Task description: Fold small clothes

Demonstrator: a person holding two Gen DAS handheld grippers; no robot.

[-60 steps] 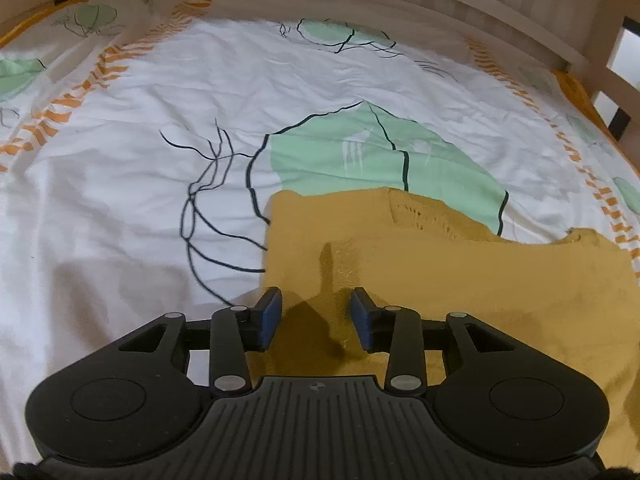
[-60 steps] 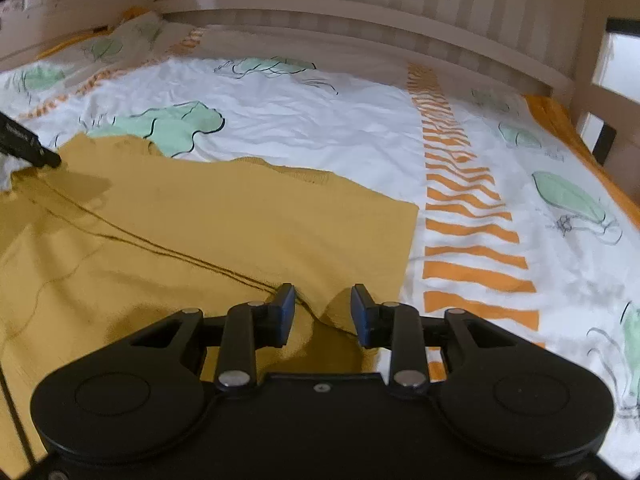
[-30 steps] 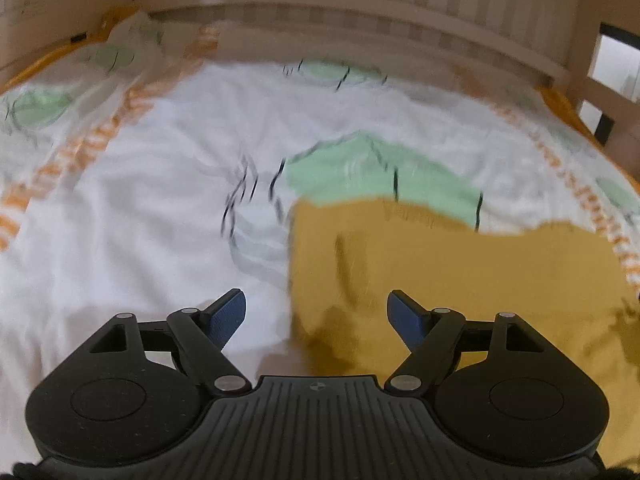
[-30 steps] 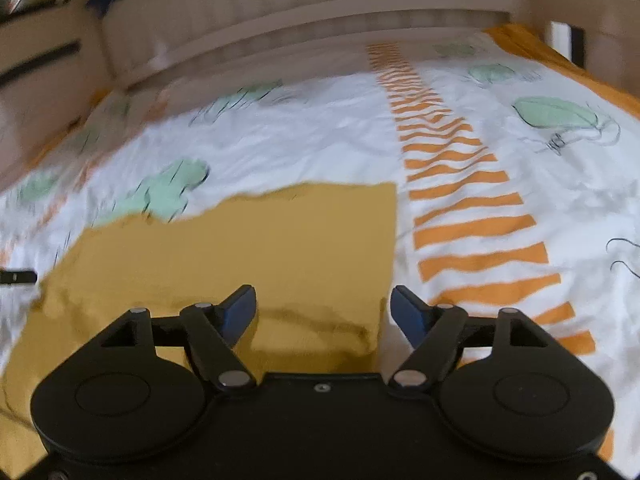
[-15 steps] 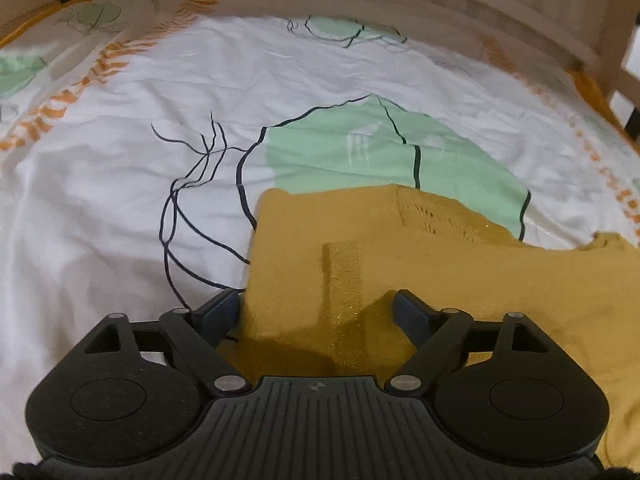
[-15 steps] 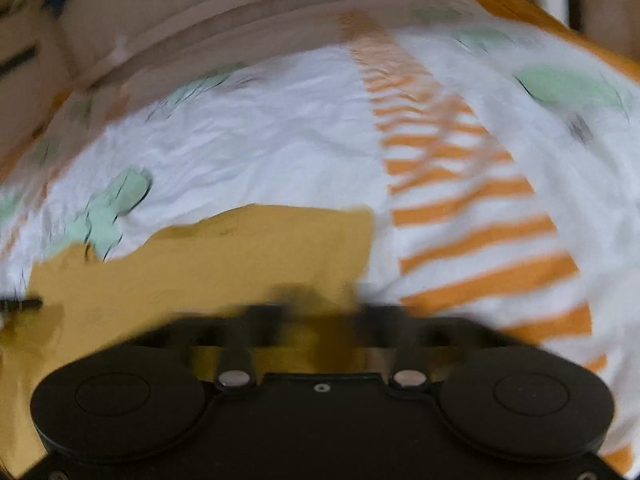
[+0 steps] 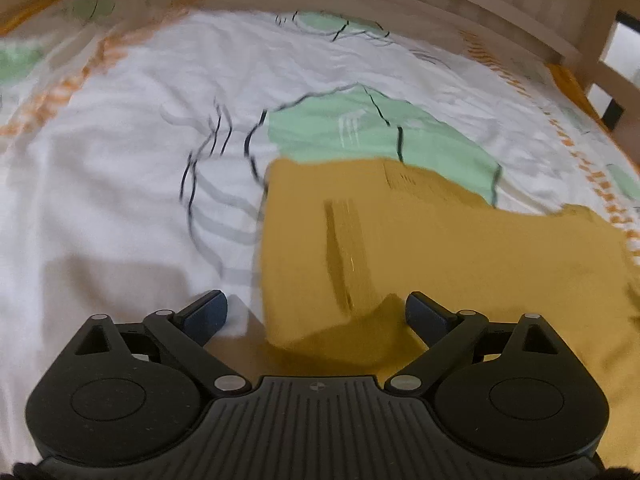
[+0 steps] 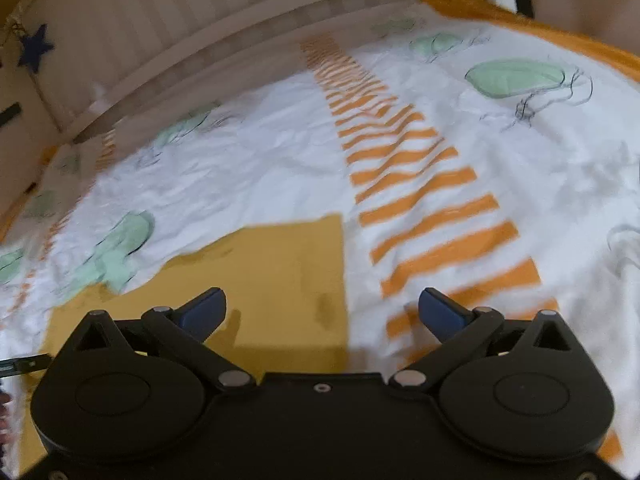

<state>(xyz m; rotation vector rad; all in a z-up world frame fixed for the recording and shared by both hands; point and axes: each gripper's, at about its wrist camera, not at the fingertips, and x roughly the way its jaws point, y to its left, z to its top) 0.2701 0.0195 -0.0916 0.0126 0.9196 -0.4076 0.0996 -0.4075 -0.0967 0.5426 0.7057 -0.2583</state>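
One bed (image 7: 120,200) with a printed sheet carries the mustard garment (image 7: 440,248), spread flat so its edges can be reached. Left gripper (image 7: 316,314) and right gripper (image 8: 322,312) straddle opposite corners, fingers opening wide, holding nothing.

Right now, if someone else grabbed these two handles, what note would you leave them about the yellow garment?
Left gripper: fingers opening, pads clear of the cloth, astride the yellow garment at its left edge.
Right gripper: fingers opening, holding nothing, over the garment's right edge.
The garment lies flat on the patterned bedsheet, apparently folded once already.
Left to do: grip the edges and fold again into a smaller bundle.
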